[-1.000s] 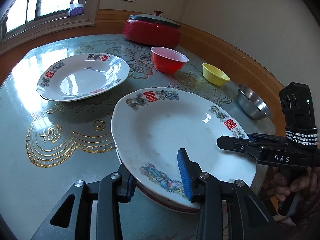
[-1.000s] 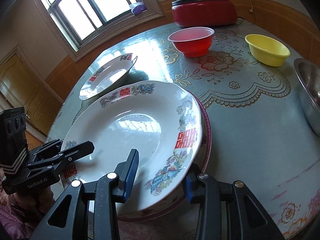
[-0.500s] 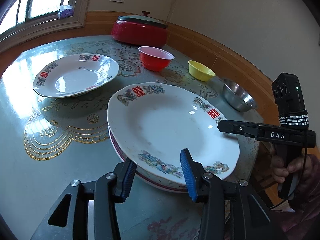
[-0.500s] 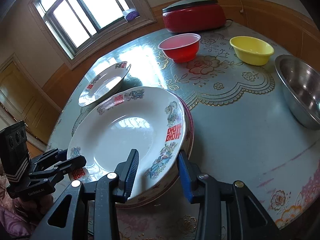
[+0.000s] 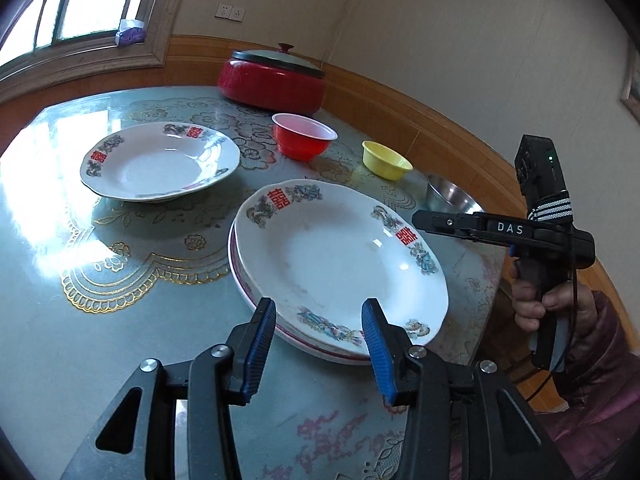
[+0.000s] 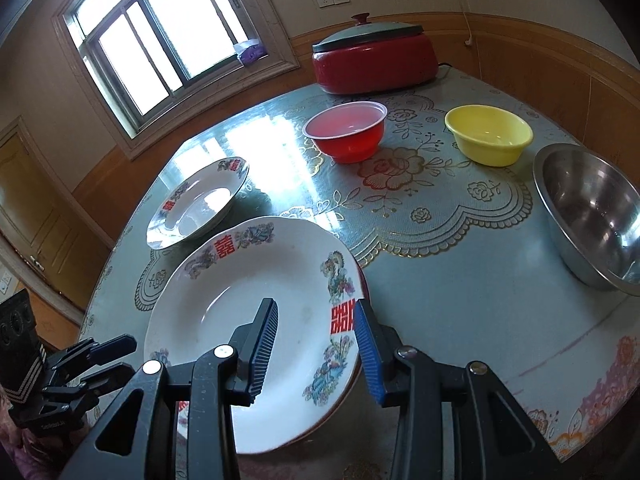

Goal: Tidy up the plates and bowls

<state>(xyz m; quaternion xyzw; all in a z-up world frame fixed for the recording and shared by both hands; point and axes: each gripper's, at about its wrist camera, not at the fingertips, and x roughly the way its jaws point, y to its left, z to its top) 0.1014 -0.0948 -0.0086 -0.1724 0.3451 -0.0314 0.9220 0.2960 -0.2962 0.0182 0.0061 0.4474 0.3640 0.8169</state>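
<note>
The left gripper (image 5: 318,340) hovers at the near rim of the top plate (image 5: 340,256), jaws released and nothing pressed between the blue pads; the right gripper (image 6: 316,338) is likewise released above that plate's opposite rim. The top plate sits nested on a red-rimmed plate (image 5: 256,300) on the table (image 5: 80,340). A second decorated plate (image 5: 160,162), red bowl (image 6: 346,132), yellow bowl (image 6: 490,134) and steel bowl (image 6: 592,212) stand apart.

Daylit through window (image 6: 160,40), glare blown white across glossy tablecloth (image 6: 256,148) and far plate (image 5: 160,162); sharp focus throughout, strong fisheye bending with dark vignetted corners, soft shadows under dishes.
</note>
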